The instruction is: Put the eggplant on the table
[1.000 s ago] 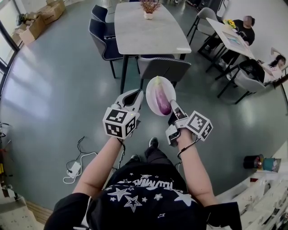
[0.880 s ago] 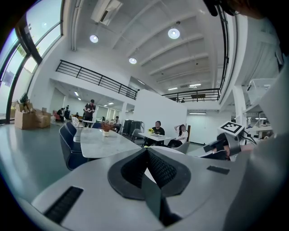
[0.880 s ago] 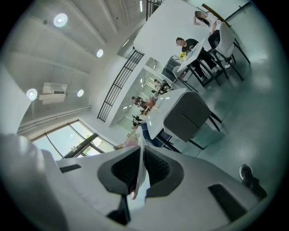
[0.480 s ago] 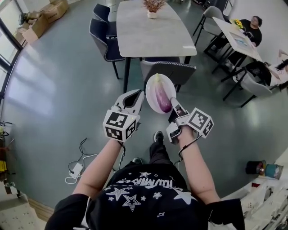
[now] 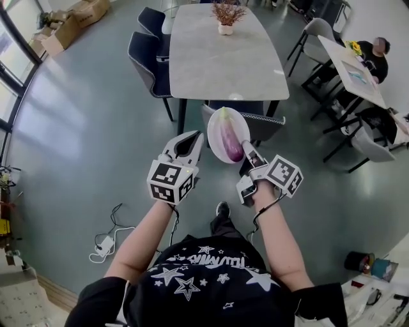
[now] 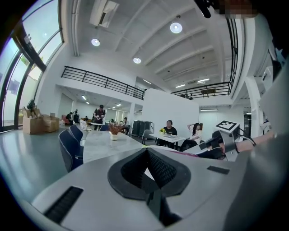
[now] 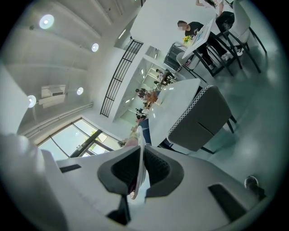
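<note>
**Eggplant on plate held in right claw, short of the table**

Head view: the right gripper [image 5: 246, 152] was clamped on the near rim of a white plate [image 5: 217, 131]. The eggplant [image 5: 229, 140], purple with a pale green end, lay on that plate, long axis pointing away from the person. The plate was held in the air over the floor and the back of a dark chair [image 5: 255, 122], near the table [image 5: 217, 57] but not on it. The left gripper [image 5: 192, 142] was just beside the plate's left edge, apart from it, with nothing in it. A small potted plant [image 5: 225, 16] stood at the far end of the table. A white cable with a power strip [image 5: 105, 239] lay on the floor at the left.

Left gripper view: the jaws met at their tips with nothing between them. The table top showed beyond them, with dark blue chairs [image 6: 67, 144] at its left side. The right gripper's marker cube showed at the right.

Right gripper view: both jaws pressed on the thin white plate rim, seen edge-on. The table and the dark chair lay ahead.
</note>
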`<state>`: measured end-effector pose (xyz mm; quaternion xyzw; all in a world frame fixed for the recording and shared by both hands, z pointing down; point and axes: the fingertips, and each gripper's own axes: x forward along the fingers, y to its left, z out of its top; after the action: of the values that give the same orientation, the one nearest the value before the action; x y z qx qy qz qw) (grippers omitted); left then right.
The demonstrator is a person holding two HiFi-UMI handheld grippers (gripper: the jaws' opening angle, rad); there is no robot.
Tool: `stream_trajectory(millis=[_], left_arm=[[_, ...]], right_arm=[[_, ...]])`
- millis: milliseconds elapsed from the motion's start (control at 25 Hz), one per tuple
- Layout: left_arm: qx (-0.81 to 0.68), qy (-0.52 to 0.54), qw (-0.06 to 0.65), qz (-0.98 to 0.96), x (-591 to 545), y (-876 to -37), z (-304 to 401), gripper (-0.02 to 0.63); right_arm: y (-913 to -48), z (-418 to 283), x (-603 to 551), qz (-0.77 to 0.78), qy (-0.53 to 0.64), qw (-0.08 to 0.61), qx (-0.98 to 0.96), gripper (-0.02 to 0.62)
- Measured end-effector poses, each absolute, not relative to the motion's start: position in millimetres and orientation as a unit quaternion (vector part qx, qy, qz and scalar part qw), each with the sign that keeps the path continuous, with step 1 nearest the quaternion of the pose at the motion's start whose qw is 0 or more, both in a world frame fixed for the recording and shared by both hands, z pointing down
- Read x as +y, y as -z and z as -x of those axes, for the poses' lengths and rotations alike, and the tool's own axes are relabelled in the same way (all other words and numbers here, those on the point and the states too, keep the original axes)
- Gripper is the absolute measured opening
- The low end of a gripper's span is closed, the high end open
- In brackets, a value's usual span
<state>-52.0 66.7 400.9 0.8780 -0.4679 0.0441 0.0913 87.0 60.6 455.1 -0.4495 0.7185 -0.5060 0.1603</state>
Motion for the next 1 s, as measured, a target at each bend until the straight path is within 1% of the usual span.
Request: stream_trajectory(millis=[360,560,800,1000], left_arm=[[-0.486,-0.057,0.093,-0.867,4,-405,15,0.008],[-0.509,-0.048,0.089,-0.855,-27,-396,7,0.008],[-0.524,-0.045,0.108,-0.844,-46,-409,-8,0.008],[-0.526,-0.053,0.119,-0.840,-60,-419,-14,0.008]], right_arm=[[-460,-120,-8,0.429,0.518,0.150,0.725,0.026],[-452,-132,-47,0.411,0.517,0.148,0.736,0.026],[-455,-143,-72,0.391,0.519,0.128,0.749,0.026],[-463,-153,-85,0.390,0.529,0.135,0.741,0.026]])
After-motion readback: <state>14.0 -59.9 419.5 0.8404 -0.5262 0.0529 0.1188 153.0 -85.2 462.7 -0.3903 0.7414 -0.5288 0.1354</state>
